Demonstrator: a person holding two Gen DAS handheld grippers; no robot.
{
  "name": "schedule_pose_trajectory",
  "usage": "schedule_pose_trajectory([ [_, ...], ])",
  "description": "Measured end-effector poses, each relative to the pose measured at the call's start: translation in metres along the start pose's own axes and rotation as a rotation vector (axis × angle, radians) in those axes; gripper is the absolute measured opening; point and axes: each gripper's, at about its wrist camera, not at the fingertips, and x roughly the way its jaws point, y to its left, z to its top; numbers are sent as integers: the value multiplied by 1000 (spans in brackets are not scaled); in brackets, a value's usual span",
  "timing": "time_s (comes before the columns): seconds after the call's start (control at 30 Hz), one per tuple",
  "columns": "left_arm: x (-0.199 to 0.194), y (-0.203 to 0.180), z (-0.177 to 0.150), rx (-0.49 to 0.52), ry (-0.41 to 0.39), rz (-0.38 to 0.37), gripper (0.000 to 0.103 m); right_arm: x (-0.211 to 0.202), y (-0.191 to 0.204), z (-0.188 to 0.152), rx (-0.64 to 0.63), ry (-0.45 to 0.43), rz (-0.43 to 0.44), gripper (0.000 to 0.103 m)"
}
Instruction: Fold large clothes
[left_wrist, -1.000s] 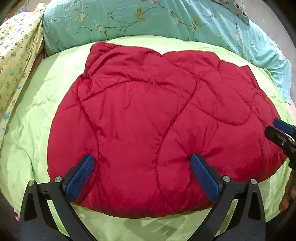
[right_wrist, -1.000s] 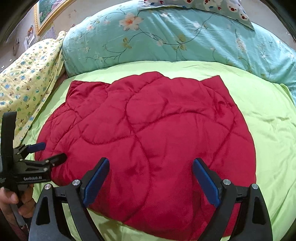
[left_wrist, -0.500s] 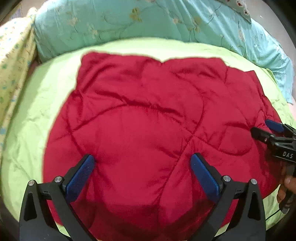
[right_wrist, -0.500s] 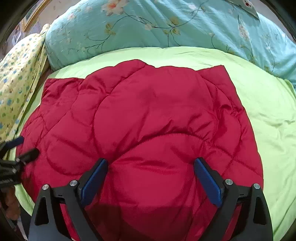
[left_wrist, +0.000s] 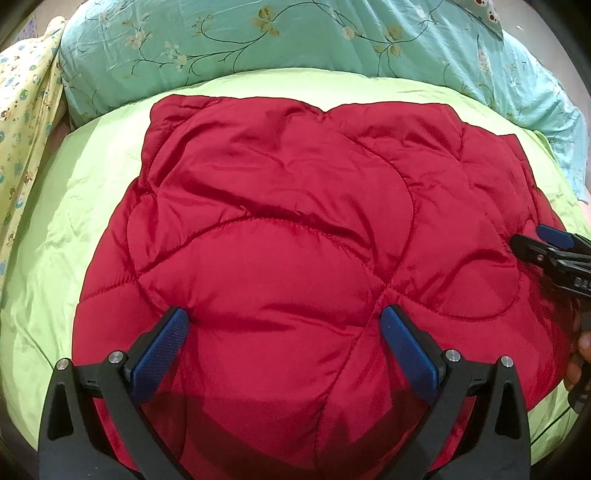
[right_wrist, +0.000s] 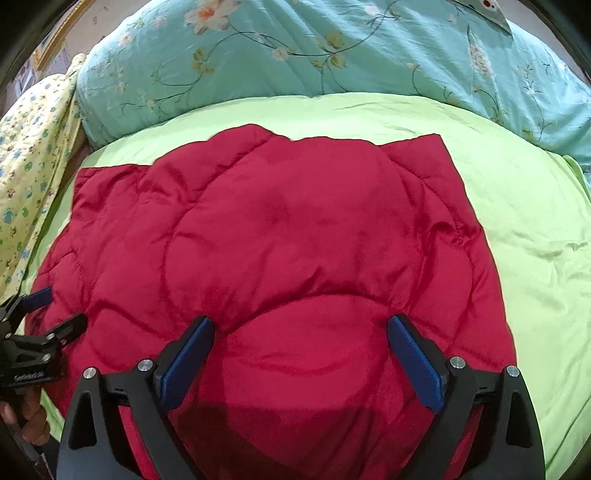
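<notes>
A red quilted garment (left_wrist: 295, 266) lies spread across a lime-green bedsheet (left_wrist: 51, 258), directly ahead of and beneath both claws. The left gripper (left_wrist: 283, 325) is spread wide with nothing between its blue pads, its tips over the garment's near portion; the right gripper (right_wrist: 300, 332) is likewise wide apart and holding nothing, just to the left one's right. Beyond the garment's far edge lies a teal floral duvet (right_wrist: 332, 48).

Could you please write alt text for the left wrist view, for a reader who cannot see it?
A red quilted garment lies spread on a light green sheet, with the left gripper over its near part, jaws open. The right gripper reaches in from the right edge; a teal floral pillow lies behind.
</notes>
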Motion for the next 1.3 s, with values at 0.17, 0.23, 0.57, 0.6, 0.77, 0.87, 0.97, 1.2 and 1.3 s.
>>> schedule_pose_trajectory([
  [0.17,1,-2,-1,-2,-3,3,103,13,-1,3,1,16,3,97],
  [0.23,1,-2,-1,-3,-3,3,103,14,-2,2,2,17,8,97],
  [0.57,3,-1,-1,-6,4,5,103,3,-3,0,19,-4,22,97],
  [0.6,3,-2,-1,-4,4,7,103,-3,-2,-1,26,-10,23,97],
  [0.77,4,-2,-1,-3,2,10,103,-39,7,-13,21,-41,37,97],
  [0.87,4,-5,-2,-1,0,14,103,-32,11,-23,-5,10,16,97],
  [0.97,-3,-4,-2,-5,-3,9,103,-16,13,-30,-42,27,-2,101],
  [1.2,-26,7,-28,-25,-12,-55,103,-10,10,-31,-29,10,4,103],
  [1.3,-14,7,-33,-23,-1,-51,103,-9,10,-31,-28,3,-1,103],
])
